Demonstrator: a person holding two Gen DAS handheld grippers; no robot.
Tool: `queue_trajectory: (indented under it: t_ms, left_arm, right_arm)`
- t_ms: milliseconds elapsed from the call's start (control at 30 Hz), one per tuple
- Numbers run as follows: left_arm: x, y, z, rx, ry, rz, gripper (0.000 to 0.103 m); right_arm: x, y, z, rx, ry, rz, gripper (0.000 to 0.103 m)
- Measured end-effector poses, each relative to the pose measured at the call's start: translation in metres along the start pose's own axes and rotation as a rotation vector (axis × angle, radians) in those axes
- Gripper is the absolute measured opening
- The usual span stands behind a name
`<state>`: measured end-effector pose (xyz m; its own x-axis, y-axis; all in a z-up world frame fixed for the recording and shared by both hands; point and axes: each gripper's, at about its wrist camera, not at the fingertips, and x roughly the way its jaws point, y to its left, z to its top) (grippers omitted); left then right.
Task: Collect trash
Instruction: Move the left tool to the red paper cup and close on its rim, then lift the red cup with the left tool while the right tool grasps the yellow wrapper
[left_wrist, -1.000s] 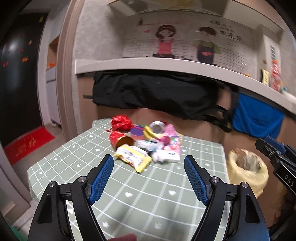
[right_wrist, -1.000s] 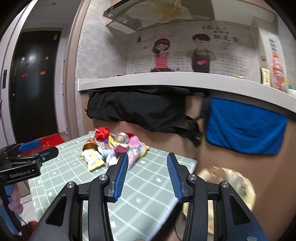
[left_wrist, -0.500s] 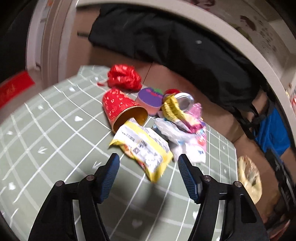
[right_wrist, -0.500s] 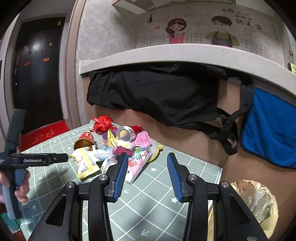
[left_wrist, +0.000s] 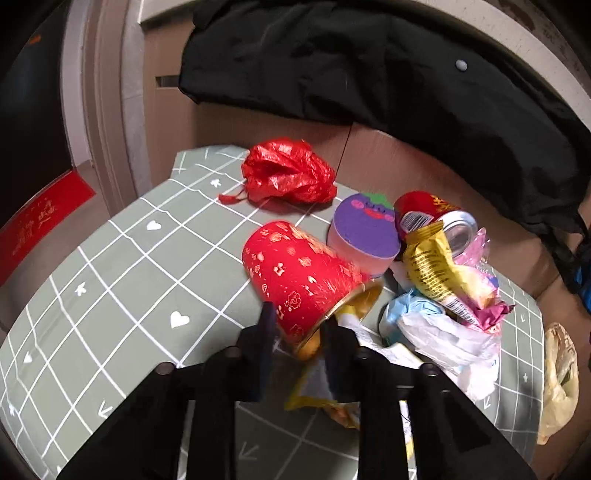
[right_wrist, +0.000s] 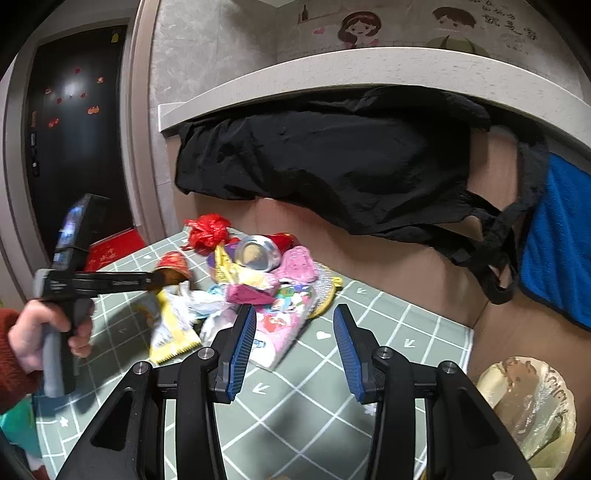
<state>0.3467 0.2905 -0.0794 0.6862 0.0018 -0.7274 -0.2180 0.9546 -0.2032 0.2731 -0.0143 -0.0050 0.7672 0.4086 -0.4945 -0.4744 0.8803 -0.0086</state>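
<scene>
A heap of trash lies on the green checked table (left_wrist: 122, 266). A red paper cup (left_wrist: 299, 280) lies on its side, and my left gripper (left_wrist: 299, 328) is shut on its gold rim. Around it are a crumpled red bag (left_wrist: 288, 177), a purple round piece (left_wrist: 364, 232), a red can (left_wrist: 432, 218), a yellow wrapper (left_wrist: 436, 273) and a white plastic bag (left_wrist: 443, 339). In the right wrist view the left gripper (right_wrist: 159, 282) reaches the cup (right_wrist: 173, 264). My right gripper (right_wrist: 293, 347) is open and empty above the table, near a pink packet (right_wrist: 280, 328).
A yellow bin bag (right_wrist: 532, 410) hangs open beyond the table's right edge, also seen in the left wrist view (left_wrist: 557, 380). A black garment (right_wrist: 332, 158) and a blue towel (right_wrist: 557, 236) hang from the counter behind. A dark door (right_wrist: 74, 147) stands at left.
My left gripper has moved forward and down to the heap and closed on the red cup's rim. My right gripper has come closer to the table and stayed open.
</scene>
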Motion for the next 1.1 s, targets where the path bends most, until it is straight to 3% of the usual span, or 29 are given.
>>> queue_trajectory:
  t_ms: [100, 267, 500, 700, 900, 1067, 1100]
  left_arm:
    - [-0.006, 0.01, -0.005, -0.017, 0.019, -0.045, 0.01]
    - [-0.046, 0.024, -0.023, 0.001, -0.049, -0.045, 0.009]
    - [-0.081, 0.048, -0.051, -0.008, -0.061, -0.057, 0.009]
    - [-0.082, 0.064, -0.064, -0.027, -0.058, -0.057, 0.009]
    - [-0.078, 0.065, -0.067, -0.044, -0.053, -0.091, 0.009]
    - [-0.077, 0.054, -0.066, -0.015, -0.086, -0.131, 0.012]
    - [-0.077, 0.051, -0.065, 0.0, -0.094, -0.132, 0.017]
  right_arm:
    - [0.007, 0.016, 0.002, -0.025, 0.052, 0.083, 0.042]
    - [0.027, 0.054, 0.001, -0.113, 0.145, 0.207, 0.041]
    - [0.064, 0.109, -0.01, -0.218, 0.284, 0.418, 0.041]
    - [0.087, 0.133, -0.032, -0.297, 0.389, 0.468, 0.039]
    - [0.08, 0.13, -0.044, -0.306, 0.394, 0.448, 0.005]
    - [0.069, 0.101, -0.044, -0.225, 0.399, 0.419, 0.004]
    - [0.064, 0.095, -0.045, -0.211, 0.4, 0.411, 0.004]
